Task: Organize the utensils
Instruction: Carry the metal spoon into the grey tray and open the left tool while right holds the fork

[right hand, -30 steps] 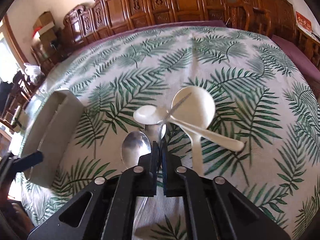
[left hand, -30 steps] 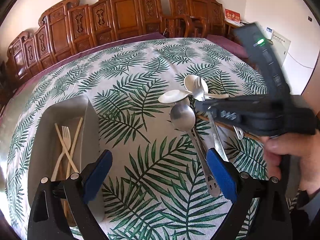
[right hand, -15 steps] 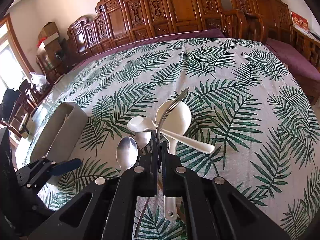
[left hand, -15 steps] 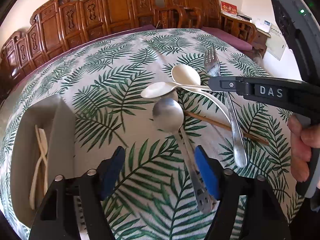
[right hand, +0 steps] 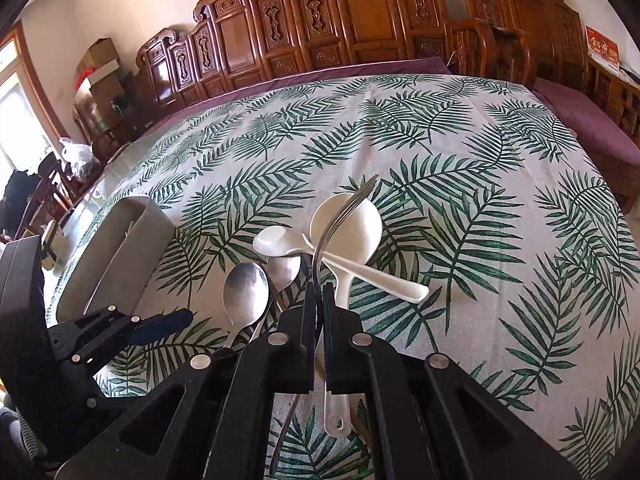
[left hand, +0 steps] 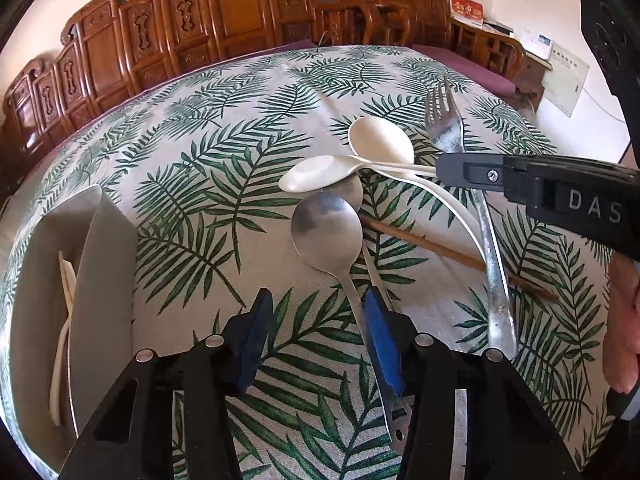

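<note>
A metal spoon (left hand: 326,236) lies on the leaf-print tablecloth, its handle running back between my left gripper's (left hand: 318,300) blue pads, close beside the right pad (left hand: 380,340). The jaws are closing and do not press on the handle. My right gripper (right hand: 320,292) is shut on the handle of a metal fork (right hand: 344,216), whose tines are tilted up over two crossed white spoons (right hand: 346,228). In the left wrist view the right gripper (left hand: 444,166) reaches in from the right with the fork (left hand: 444,120). A second metal spoon (left hand: 352,188) lies partly under the first.
A grey tray (left hand: 100,280) at the left holds chopsticks and a pale fork. One wooden chopstick (left hand: 440,248) lies under the spoon handles. Carved wooden chairs (right hand: 360,20) ring the table's far side. A hand (left hand: 620,320) is at the right edge.
My left gripper has come down and forward over the metal spoon's handle, and its jaws have narrowed. The right gripper has raised the fork's tines off the white spoons.
</note>
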A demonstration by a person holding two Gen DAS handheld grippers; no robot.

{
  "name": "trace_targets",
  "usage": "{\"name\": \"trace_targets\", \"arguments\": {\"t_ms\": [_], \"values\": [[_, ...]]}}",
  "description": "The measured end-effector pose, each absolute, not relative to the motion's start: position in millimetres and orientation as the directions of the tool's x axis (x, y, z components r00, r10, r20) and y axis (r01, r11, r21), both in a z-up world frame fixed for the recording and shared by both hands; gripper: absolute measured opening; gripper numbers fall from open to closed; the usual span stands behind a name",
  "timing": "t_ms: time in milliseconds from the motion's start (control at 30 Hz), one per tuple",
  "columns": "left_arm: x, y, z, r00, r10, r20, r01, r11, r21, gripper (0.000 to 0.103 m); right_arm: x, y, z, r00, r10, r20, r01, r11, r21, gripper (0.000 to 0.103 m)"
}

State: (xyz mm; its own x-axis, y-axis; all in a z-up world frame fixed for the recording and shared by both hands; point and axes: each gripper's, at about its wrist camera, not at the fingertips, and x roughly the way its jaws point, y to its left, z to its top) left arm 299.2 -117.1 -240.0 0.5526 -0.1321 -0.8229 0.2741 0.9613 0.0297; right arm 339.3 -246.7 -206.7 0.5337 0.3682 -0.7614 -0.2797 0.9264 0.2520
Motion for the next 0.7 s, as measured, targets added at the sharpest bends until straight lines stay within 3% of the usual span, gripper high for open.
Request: {"name": "trace_targets", "arguments": {"t_ms": [233, 300, 333, 700], "values": [[303, -124, -243, 0.531, -0.139, -0.836, 0.274, 0.962, 0.014, 0.030, 338, -242, -209, 0.526, 0.364, -0.769, -0.288, 0.927, 0.241, 0.004], [303, -123, -242, 0.524, -0.141, -0.840, 0.273, 0.962, 0.009, 0.010, 339, -242, -210, 0.523, 0.362, -0.772, -0.290, 0.927, 0.238, 0.004], [302, -121, -242, 0.519, -0.133, -0.844, 0.268, 0.963, 0.013, 0.008, 339, -242, -210, 0.522, 0.362, -0.772, -0.291, 0.927, 0.237, 0.004], [290, -89, -233, 0.505, -0.168, -0.846, 0.256, 0.966, -0.038, 0.005, 329, -226, -204, 0.510, 0.394, -0.765, -0.340, 0.909, 0.242, 0.004]]}}
